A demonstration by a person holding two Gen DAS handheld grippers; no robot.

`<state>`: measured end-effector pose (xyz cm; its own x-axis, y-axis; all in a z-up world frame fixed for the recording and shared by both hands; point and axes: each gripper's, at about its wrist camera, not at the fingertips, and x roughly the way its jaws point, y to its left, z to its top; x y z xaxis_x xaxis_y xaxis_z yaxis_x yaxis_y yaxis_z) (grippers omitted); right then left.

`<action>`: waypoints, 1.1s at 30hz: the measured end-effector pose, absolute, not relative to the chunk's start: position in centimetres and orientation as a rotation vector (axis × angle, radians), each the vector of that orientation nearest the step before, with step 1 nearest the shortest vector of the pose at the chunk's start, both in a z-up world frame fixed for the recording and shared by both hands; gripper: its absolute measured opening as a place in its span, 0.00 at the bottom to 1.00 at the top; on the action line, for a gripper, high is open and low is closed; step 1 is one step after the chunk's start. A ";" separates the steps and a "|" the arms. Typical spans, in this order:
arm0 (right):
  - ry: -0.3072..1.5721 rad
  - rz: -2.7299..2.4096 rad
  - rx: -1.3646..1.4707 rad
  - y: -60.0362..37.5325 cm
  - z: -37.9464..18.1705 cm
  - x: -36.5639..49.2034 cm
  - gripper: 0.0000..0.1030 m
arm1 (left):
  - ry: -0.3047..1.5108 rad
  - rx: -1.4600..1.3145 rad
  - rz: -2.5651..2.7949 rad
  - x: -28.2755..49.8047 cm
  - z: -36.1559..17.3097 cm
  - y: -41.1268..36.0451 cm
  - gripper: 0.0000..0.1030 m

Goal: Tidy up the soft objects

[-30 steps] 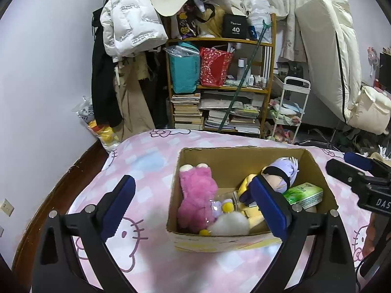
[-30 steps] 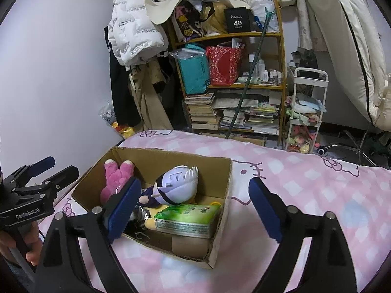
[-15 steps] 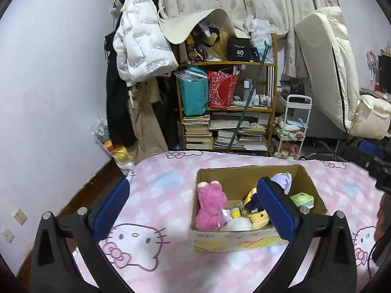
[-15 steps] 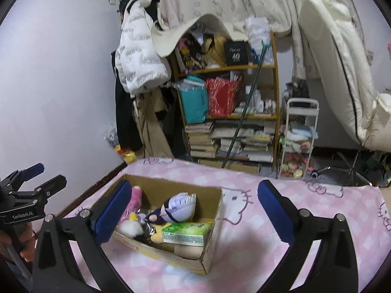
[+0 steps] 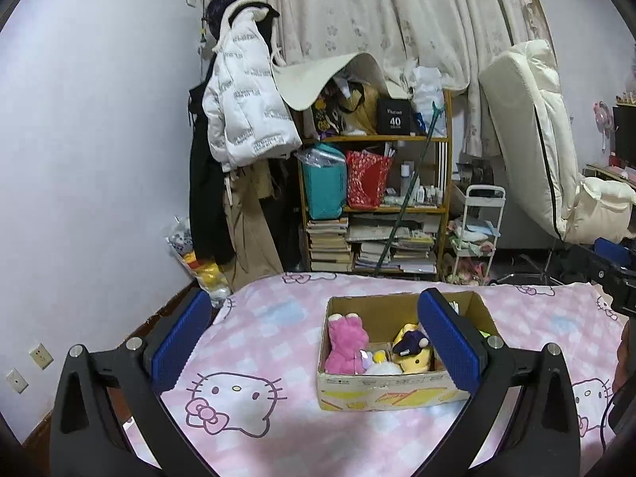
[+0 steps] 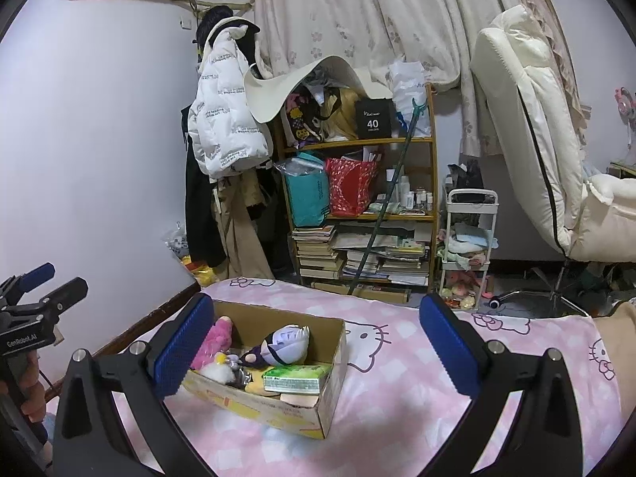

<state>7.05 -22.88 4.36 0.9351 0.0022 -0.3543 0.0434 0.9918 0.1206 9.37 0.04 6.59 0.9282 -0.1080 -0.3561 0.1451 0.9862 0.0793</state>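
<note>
The cardboard box [image 5: 391, 395] of plush toys [image 5: 345, 344] sits beyond both wide-spread, empty grippers [image 5: 316, 344] [image 6: 316, 348].

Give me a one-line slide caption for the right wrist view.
Open right tongs above a cardboard box of plush toys on the pink bedspread.

A: Room light is looking even and moderately bright, coming from overhead, source itself not showing. The wall [image 5: 99, 127] is taking on a bluish-lilac cast.

B: Shadows?

A: Soft ones are sitting under the cardboard box [image 6: 278, 409] on the pink blanket [image 5: 258, 342], and the shelf [image 6: 357, 206] bays are going dark.

B: Distortion?

A: Heavy fisheye in both views: the curtain [image 5: 377, 20] is bending, black vignette is eating the corners.

B: Sharpness?

A: Centre is staying crisp, edges are softening slightly. No glare; the white jacket [image 5: 246, 99] is nearing overexposure.
</note>
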 end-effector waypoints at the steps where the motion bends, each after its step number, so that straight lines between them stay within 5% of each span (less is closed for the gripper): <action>1: 0.359 -0.024 0.124 -22.8 4.4 6.7 1.00 | 0.348 0.107 -0.126 9.0 6.7 0.1 0.99; 33: 0.360 -0.067 0.120 -22.9 0.5 3.3 1.00 | 0.320 0.083 -0.091 5.7 3.5 1.1 0.99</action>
